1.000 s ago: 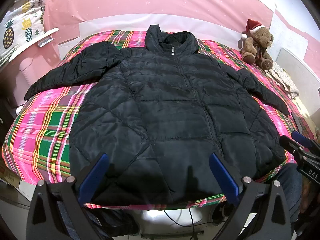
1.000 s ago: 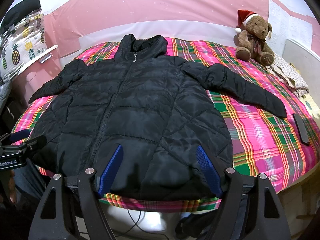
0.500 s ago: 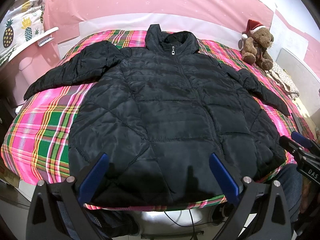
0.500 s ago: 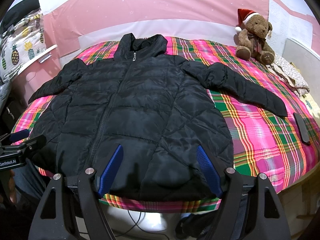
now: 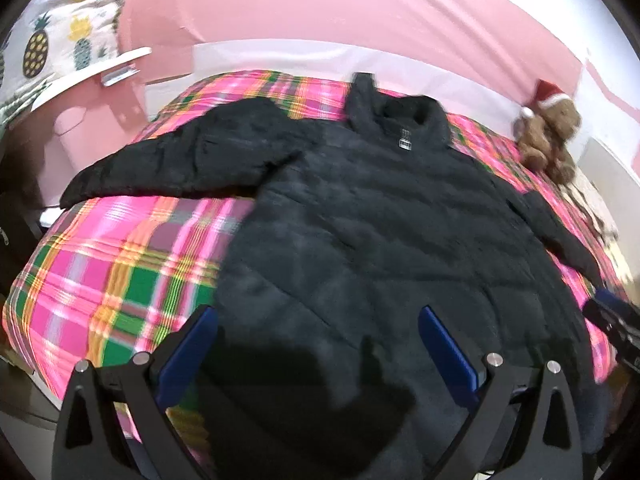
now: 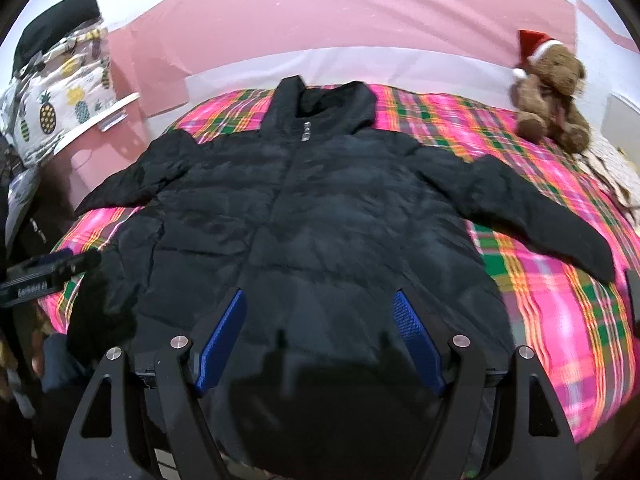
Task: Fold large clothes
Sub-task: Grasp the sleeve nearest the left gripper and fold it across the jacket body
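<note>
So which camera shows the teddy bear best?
The right wrist view: the teddy bear sits larger there, with its red hat, face and legs all visible on the bed. In the left wrist view the bear is smaller, blurrier and near the edge.

Both views are motion-blurred. The black jacket loses its quilting, and its hem is hidden behind the tool arms. The zipper pull shows doubled. A dark flat object is cut off at the right edge.

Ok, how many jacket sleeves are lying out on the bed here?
2. The left sleeve stretches toward the pineapple-print fabric; the right sleeve reaches out below the teddy bear. None looks hidden.
</note>
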`<state>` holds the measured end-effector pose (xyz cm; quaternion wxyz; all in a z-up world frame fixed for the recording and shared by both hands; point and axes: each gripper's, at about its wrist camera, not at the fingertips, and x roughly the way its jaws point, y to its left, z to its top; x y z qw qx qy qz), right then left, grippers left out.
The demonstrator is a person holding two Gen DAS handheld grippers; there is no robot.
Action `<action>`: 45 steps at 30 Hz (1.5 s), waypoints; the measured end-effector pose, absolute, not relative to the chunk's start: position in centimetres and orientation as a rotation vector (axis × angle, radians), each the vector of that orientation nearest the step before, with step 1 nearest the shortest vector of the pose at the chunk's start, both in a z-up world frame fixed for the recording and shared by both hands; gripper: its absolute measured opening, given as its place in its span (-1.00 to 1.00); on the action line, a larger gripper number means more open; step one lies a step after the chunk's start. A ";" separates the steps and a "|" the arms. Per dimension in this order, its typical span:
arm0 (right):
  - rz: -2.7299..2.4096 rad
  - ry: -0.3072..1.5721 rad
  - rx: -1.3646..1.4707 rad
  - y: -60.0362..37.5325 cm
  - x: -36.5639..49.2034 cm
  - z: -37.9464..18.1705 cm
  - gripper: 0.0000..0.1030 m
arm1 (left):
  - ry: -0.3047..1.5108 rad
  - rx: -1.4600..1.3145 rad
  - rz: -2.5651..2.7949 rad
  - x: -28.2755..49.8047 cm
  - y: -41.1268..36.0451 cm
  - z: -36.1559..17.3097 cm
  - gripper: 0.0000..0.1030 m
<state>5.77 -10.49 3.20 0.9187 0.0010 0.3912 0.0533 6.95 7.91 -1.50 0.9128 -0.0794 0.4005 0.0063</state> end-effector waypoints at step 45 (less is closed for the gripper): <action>0.095 0.965 -0.057 -10.4 18.7 -2.9 0.47 | 0.664 -0.415 0.365 23.1 31.5 -1.9 -0.64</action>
